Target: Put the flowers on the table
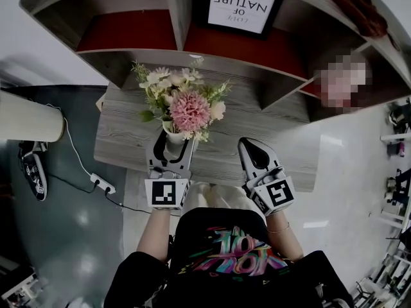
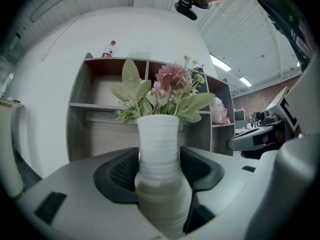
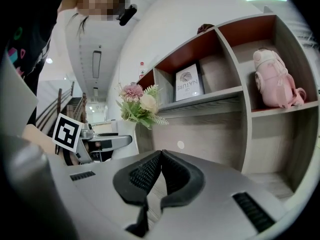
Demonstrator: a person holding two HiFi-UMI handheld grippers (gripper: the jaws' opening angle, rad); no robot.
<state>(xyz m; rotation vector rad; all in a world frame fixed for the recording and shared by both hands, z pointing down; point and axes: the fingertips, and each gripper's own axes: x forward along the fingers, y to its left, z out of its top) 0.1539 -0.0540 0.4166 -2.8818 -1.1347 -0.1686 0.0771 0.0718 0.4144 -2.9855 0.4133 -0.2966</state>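
A white ribbed vase [image 1: 173,141] holds a bunch of flowers [image 1: 183,104], pink in the middle with cream blooms and green leaves. My left gripper [image 1: 172,147] is shut on the vase's neck, over the near part of the grey wooden table [image 1: 122,133]. In the left gripper view the vase [image 2: 159,164] fills the gap between the black pads [image 2: 119,173], with the flowers [image 2: 165,94] above. My right gripper [image 1: 252,147] hovers to the right of the vase, shut with nothing in it; its tips [image 3: 161,156] meet, and the flowers [image 3: 139,104] show to its left.
A shelf unit [image 1: 192,43] stands behind the table, with a framed print [image 1: 244,4] and a pink plush toy [image 3: 274,79] in its compartments. A power strip [image 1: 101,183] and cable lie on the floor at the left, beside a white cylinder [image 1: 29,117].
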